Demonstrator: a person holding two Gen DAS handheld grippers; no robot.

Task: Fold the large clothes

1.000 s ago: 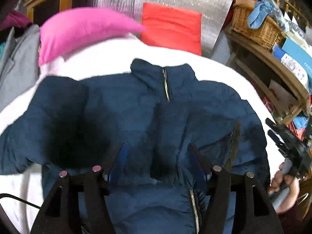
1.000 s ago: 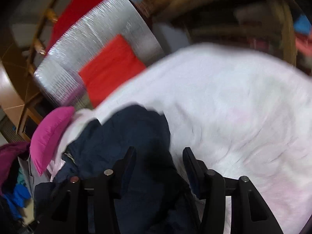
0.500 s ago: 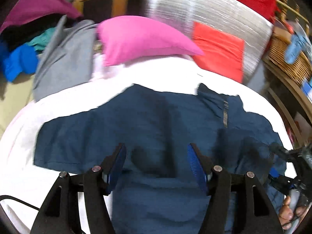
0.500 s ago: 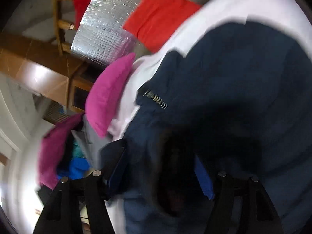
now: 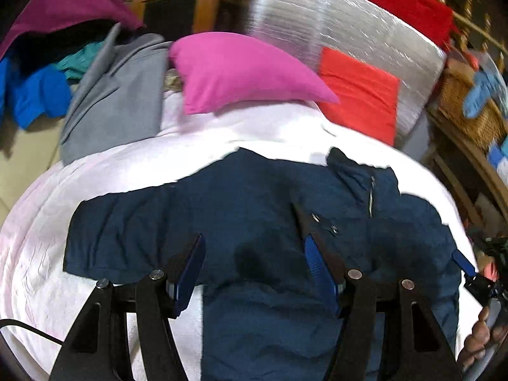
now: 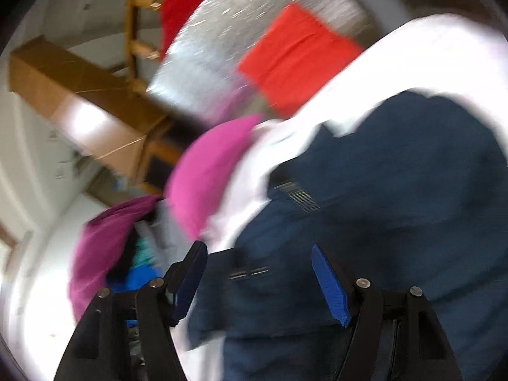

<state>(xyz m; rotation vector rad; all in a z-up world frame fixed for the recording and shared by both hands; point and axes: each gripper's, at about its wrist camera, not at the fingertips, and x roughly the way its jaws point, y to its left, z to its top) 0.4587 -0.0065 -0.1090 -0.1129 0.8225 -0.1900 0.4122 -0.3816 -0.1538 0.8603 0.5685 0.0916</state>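
Navy, faintly crinkled and puffy, the jacket (image 5: 260,222) lies spread front-up on a bed covered with a white, softly quilted sheet (image 5: 57,222). Its stand collar points toward the far end, and a metal zip (image 5: 370,201) runs down from the collar. One sleeve stretches flat out to the side, ending in a squared cuff. At the head of the bed sit a smooth magenta pillow (image 5: 241,70) and a flat orange-red cushion (image 5: 358,95), the latter leaning on a shiny silver foil panel (image 5: 333,31). A grey coat (image 5: 117,95) drapes beside the pillow. No writing or label can be read.

The left gripper (image 5: 254,270) hovers over the jacket's middle, its blue-padded fingers (image 5: 317,270) spread apart with nothing between them. The right gripper (image 6: 258,277) hangs over the jacket too, in a blurred, tilted view, its fingers likewise wide apart and empty. In the left wrist view it shows at the jacket's far edge, with part of a hand (image 5: 479,339) wrapped round its handle.
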